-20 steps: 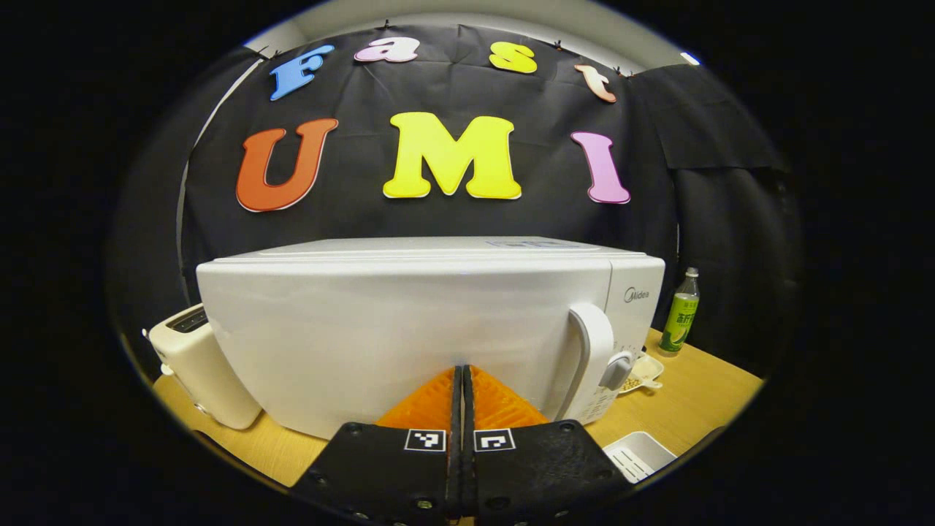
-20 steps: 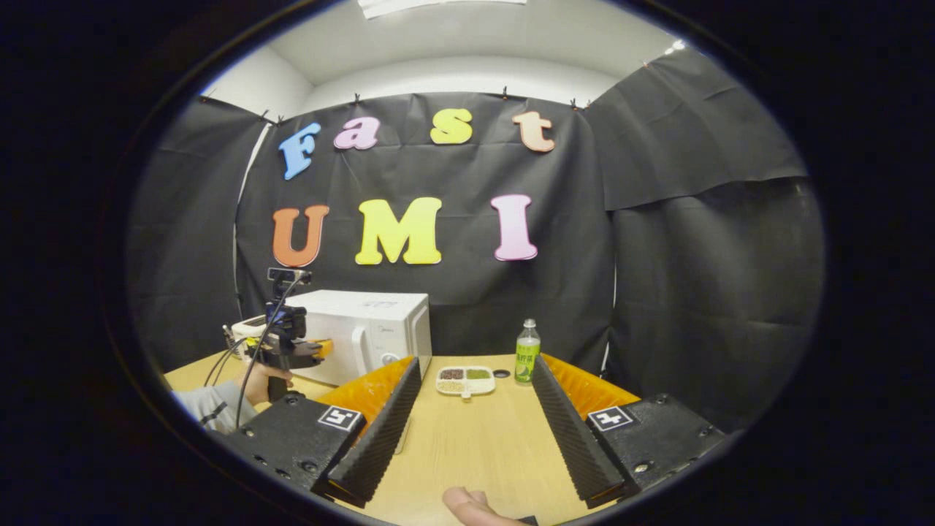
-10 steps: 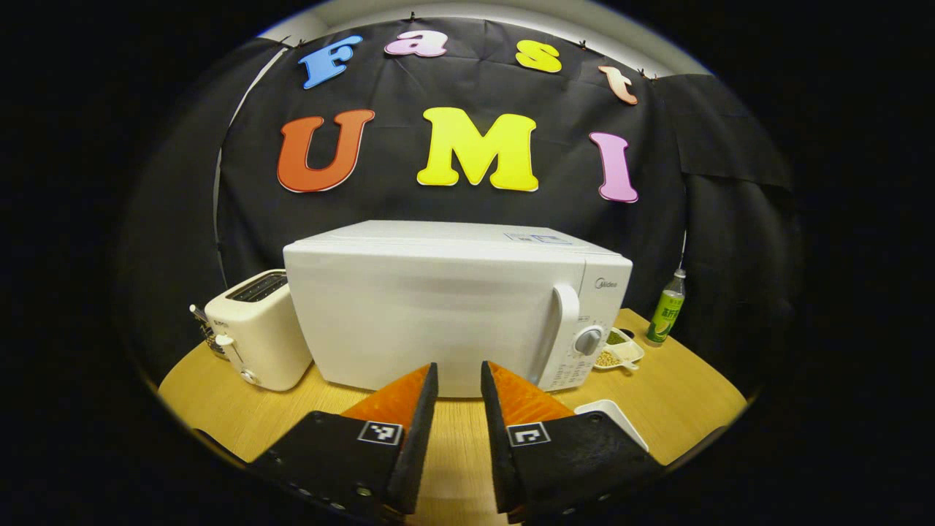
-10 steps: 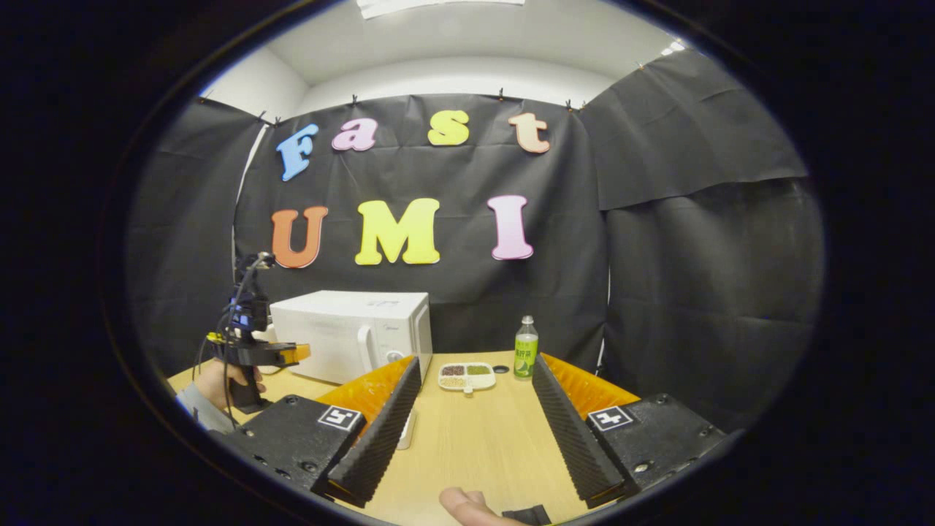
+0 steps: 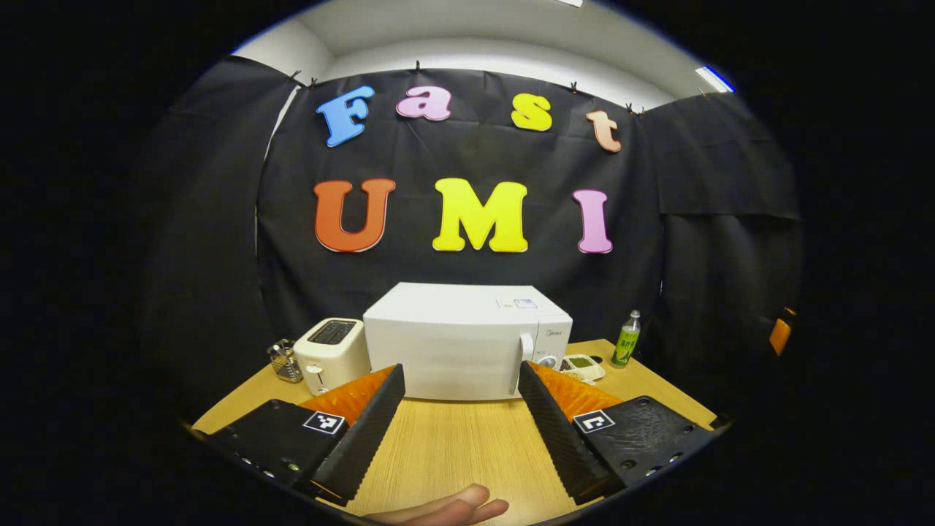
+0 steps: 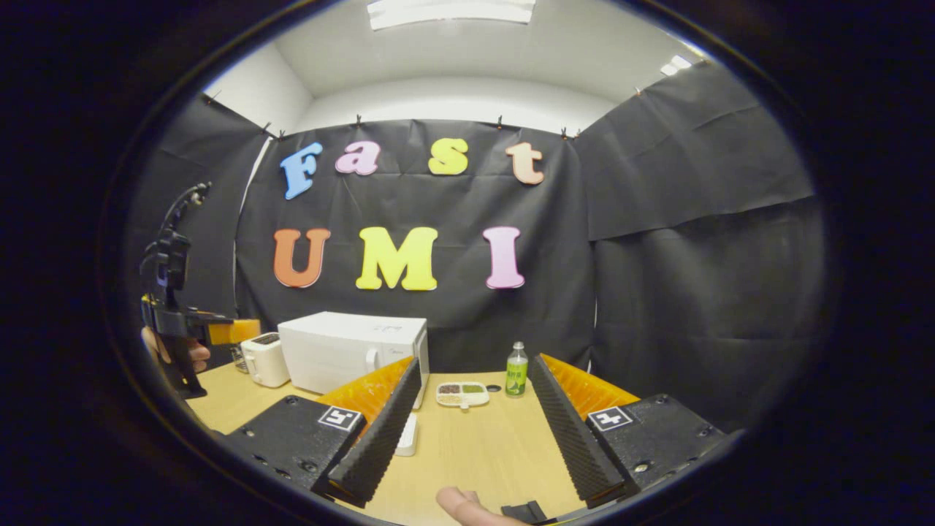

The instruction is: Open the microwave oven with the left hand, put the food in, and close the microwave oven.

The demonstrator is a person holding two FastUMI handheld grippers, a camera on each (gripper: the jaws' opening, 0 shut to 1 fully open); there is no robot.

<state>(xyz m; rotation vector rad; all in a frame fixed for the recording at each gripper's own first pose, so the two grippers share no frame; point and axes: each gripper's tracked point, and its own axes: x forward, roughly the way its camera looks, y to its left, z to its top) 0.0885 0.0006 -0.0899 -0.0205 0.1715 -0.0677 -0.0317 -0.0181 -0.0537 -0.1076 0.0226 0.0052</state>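
The white microwave [image 5: 460, 340] stands at the back of the wooden table with its door shut and its handle [image 5: 526, 349] on the right side. My left gripper [image 5: 460, 369] is open, well back from the microwave, with nothing between its fingers. A sectioned white dish of food [image 6: 462, 394] lies right of the microwave [image 6: 350, 351], beside a green bottle [image 6: 516, 370]. My right gripper [image 6: 475, 361] is open and empty above the table, short of the dish. The left gripper [image 6: 219, 330] is also seen at the far left of the right gripper view, held in a hand.
A cream toaster [image 5: 332, 352] sits left of the microwave, with a small metal holder [image 5: 283, 360] beside it. A white tray [image 6: 407, 435] lies near my right gripper's left finger. A person's fingers [image 5: 453, 508] show at the near table edge [image 5: 438, 453].
My left gripper, shut close against the microwave door a second ago, has opened wide and drawn far back. The right gripper stayed open and backed off slightly.
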